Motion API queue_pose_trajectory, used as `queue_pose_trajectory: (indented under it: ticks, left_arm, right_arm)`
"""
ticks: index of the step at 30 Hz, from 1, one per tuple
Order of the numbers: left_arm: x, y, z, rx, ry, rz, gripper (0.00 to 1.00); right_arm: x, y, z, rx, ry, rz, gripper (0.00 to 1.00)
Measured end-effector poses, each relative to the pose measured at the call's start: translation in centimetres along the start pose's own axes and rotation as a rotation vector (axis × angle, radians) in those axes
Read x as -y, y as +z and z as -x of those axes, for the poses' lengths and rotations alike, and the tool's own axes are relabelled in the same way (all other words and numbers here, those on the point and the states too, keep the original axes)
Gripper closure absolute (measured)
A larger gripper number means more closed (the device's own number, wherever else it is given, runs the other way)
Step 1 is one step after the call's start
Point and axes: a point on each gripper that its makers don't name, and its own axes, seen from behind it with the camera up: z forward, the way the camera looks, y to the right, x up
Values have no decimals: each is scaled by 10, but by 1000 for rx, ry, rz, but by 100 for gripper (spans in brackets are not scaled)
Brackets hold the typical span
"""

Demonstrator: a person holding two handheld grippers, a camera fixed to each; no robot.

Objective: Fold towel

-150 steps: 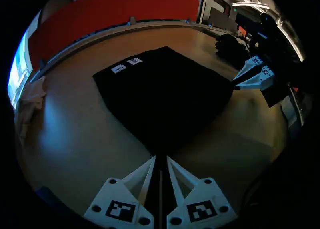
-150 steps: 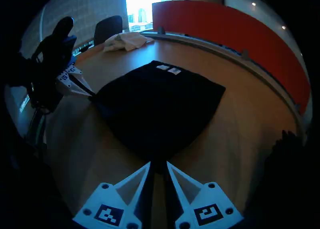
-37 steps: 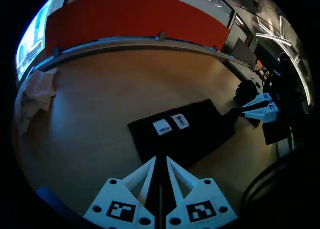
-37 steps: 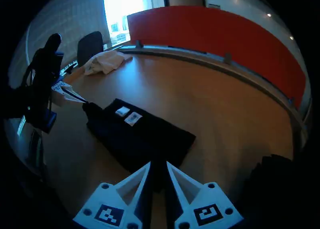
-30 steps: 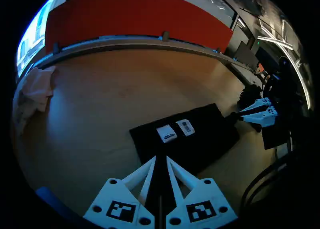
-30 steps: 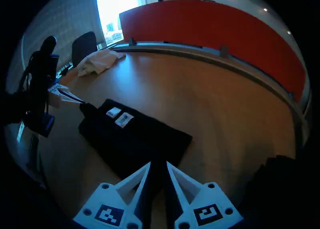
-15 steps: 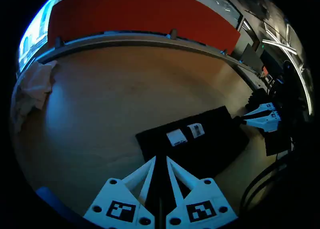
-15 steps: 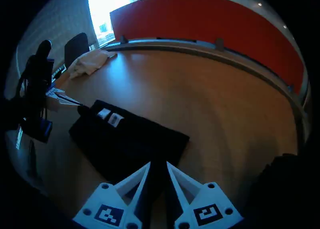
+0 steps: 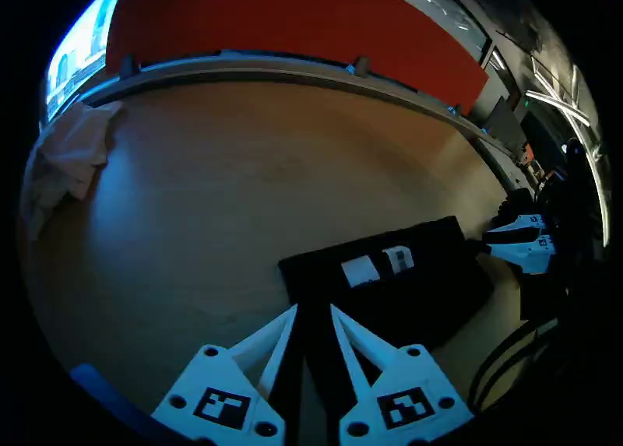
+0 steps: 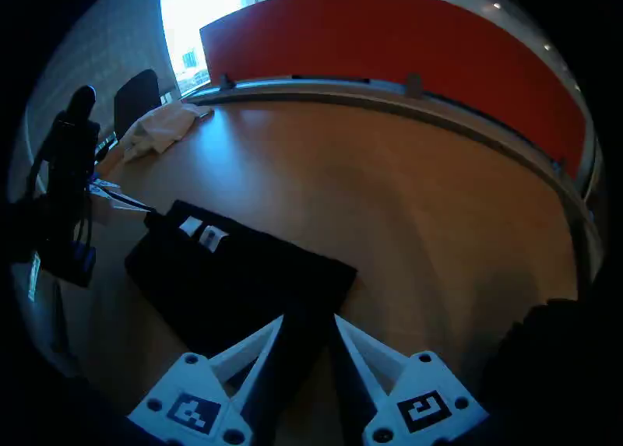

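A black towel point(image 9: 420, 290) lies folded flat on the wooden table point(image 9: 234, 173), with two white labels point(image 9: 360, 272) on top. In the left gripper view the left gripper point(image 9: 313, 314) sits at the towel's near corner. Its fingers stand apart, with dark cloth lying in the gap. The right gripper point(image 9: 489, 242) shows at the far corner, beside ceiling light strips point(image 9: 557, 107).

In the right gripper view that gripper's own fingers are spread wider, over the towel's near edge. This view also takes in a bright window point(image 10: 202, 18) and a dark chair point(image 10: 132, 96).

Both views show a pale crumpled cloth point(image 9: 66, 154) well apart from the towel, and a red panel point(image 9: 272, 18) behind the table.
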Motion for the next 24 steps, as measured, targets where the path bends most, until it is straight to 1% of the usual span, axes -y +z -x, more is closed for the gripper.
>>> queue_pose_trajectory:
  ticks: [2,5,6,7,8,10,13,16,20,24]
  left_arm:
    - [2,1,-1,-1,-13,-6,75]
    - [5,1,-3,-2,-31,-14,67]
    - [6,1,-3,-2,-36,-17,59]
    - [7,1,-4,-4,-40,-20,52]
    - [8,1,-5,-5,-43,-22,46]
    - [11,1,-7,-8,-48,-30,33]
    - [15,1,-10,-11,-49,-43,16]
    - [20,1,-13,-14,-45,-58,15]
    - [24,1,-18,-25,-41,-74,14]
    - [28,0,-24,-35,-46,-85,14]
  right_arm:
    - [-2,1,0,1,0,9,62]
    - [-6,3,-1,0,0,22,49]
    - [-7,3,-1,0,-1,27,45]
    - [-9,4,-2,-2,-3,34,36]
    - [-10,4,-2,-4,-6,40,30]
    - [-13,5,-4,-6,-10,52,28]
    - [-18,7,-6,-7,-14,69,16]
    - [-21,8,-9,-8,-12,86,11]
    - [-25,10,-13,-10,-3,102,0]
    - [-27,11,-15,-8,6,112,0]
